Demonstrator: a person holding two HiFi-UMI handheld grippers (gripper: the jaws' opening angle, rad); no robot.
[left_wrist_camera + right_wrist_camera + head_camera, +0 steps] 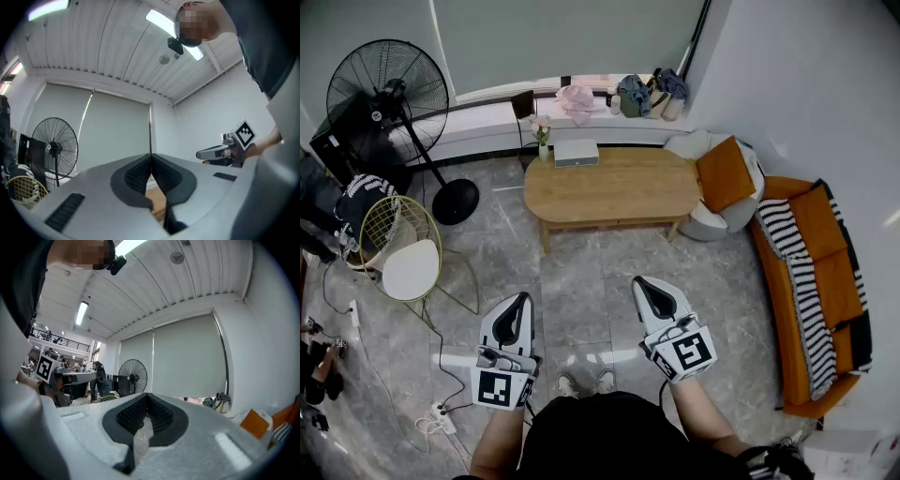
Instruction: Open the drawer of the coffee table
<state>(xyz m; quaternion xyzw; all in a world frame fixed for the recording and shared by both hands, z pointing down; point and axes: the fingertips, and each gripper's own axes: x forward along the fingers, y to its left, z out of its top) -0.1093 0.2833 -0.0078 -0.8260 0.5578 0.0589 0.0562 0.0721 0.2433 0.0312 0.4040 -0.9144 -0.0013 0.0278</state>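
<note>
The oval wooden coffee table [614,186] stands on the stone floor well ahead of me. Its front face [617,223] looks flush, with no drawer pulled out. My left gripper [522,300] is held low in front of my body, pointing towards the table, jaws shut and empty. My right gripper [644,283] is beside it, also shut with nothing between the pads. Both are far short of the table. In the left gripper view the pads [140,173] meet, with a strip of the table's wood [157,200] showing beneath them. The right gripper view shows its pads [161,416] closed over bare floor.
A white box [577,152] and a small vase of flowers [543,136] sit on the table's far left end. A standing fan [389,94] and a wire chair [401,251] are at the left. An orange sofa [816,272] and a cushioned seat [722,178] are at the right. A power strip [441,417] lies by my left foot.
</note>
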